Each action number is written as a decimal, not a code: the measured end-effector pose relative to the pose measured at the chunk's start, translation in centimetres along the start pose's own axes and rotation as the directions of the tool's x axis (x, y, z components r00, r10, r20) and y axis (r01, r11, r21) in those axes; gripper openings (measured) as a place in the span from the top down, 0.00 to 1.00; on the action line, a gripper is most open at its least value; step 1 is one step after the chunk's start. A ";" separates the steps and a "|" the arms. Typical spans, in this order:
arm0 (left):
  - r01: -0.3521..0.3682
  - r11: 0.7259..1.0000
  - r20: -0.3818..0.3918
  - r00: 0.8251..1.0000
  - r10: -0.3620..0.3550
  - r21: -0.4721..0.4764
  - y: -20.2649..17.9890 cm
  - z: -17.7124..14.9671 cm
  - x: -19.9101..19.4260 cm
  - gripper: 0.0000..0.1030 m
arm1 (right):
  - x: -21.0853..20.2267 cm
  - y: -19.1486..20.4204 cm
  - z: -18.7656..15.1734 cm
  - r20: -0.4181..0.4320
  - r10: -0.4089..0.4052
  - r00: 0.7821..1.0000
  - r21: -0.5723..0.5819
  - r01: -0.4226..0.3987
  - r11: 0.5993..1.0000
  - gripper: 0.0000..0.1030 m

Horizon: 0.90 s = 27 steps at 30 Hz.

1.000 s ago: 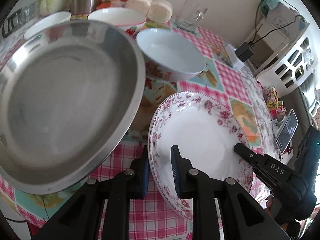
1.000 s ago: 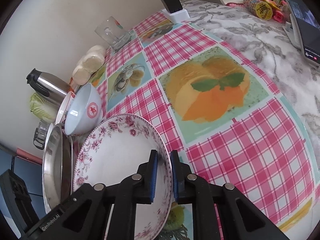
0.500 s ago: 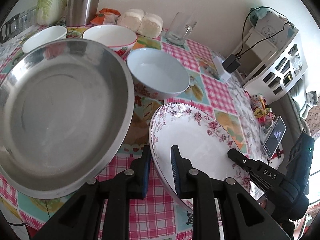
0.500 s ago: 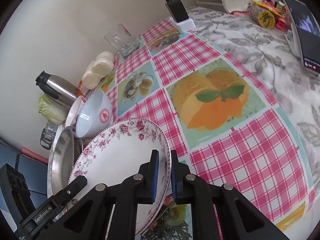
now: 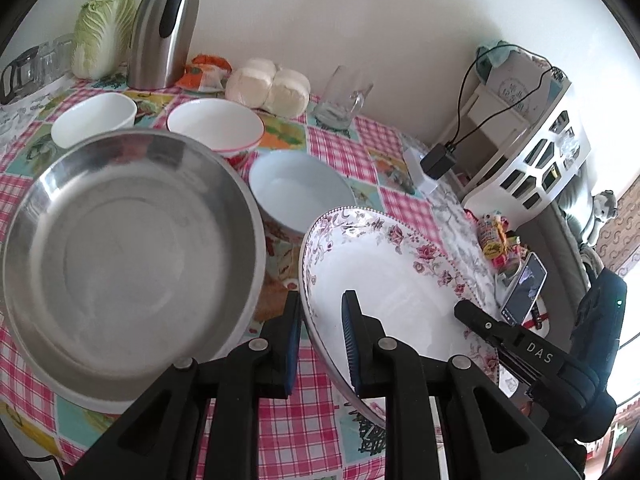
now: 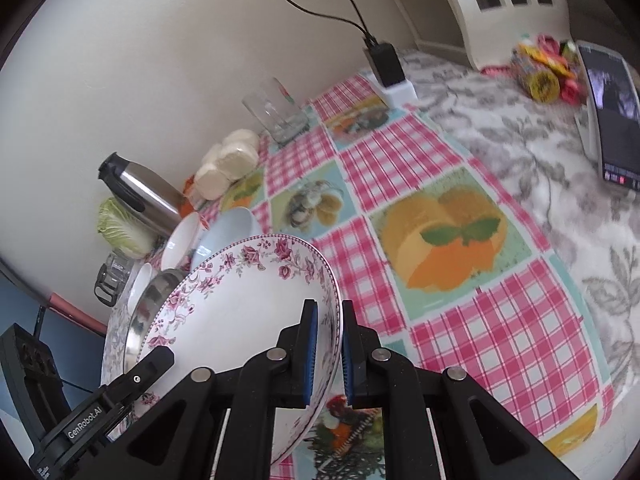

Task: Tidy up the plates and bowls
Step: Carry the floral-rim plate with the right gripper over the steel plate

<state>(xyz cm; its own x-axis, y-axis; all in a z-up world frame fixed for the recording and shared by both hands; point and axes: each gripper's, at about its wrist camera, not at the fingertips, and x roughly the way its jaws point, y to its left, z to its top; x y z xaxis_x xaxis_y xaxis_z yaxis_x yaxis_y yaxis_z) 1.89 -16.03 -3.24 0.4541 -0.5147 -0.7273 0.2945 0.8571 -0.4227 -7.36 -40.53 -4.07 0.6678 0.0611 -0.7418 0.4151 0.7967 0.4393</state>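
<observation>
You had the flowered plate (image 5: pixel 384 280) off the checked tablecloth (image 6: pixel 500 344), both grippers clamped narrow on opposite rims: left gripper (image 5: pixel 320 340), right gripper (image 6: pixel 329 354). Keeping both hands level would have stopped it twisting. The steel pan (image 5: pixel 128 256) sat just beside its left edge, a white bowl (image 5: pixel 300 192) close behind; open cloth lay to the right.

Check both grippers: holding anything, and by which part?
Both hold the floral plate by its rim: left gripper on one edge, right gripper on the opposite edge, each with one pad inside, one outside.
</observation>
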 end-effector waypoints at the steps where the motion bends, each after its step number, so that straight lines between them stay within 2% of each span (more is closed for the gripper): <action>1: 0.002 1.000 0.005 1.000 -0.002 0.000 0.1 0.1 -0.1 0.80 | -0.3 0.5 0.1 0.011 0.000 1.000 -0.008 0.000 1.000 0.89; 20: 0.010 0.994 0.113 0.994 0.002 -0.107 7.4 3.7 -5.2 0.80 | -0.7 10.2 -0.7 0.085 0.073 0.994 -0.148 -0.060 0.987 0.89; 27: 0.017 0.987 0.148 0.989 0.007 -0.161 10.7 5.2 -7.1 0.80 | 0.5 13.7 -1.5 0.071 0.100 0.992 -0.191 -0.085 0.978 0.89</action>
<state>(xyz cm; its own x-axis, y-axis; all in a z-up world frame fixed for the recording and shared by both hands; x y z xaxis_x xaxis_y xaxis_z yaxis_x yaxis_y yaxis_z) 6.16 -3.35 0.20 0.5757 -0.5059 -0.6424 0.1630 0.8409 -0.5161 -2.25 -28.73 0.79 0.7482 0.0973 -0.6563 0.2317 0.8886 0.3959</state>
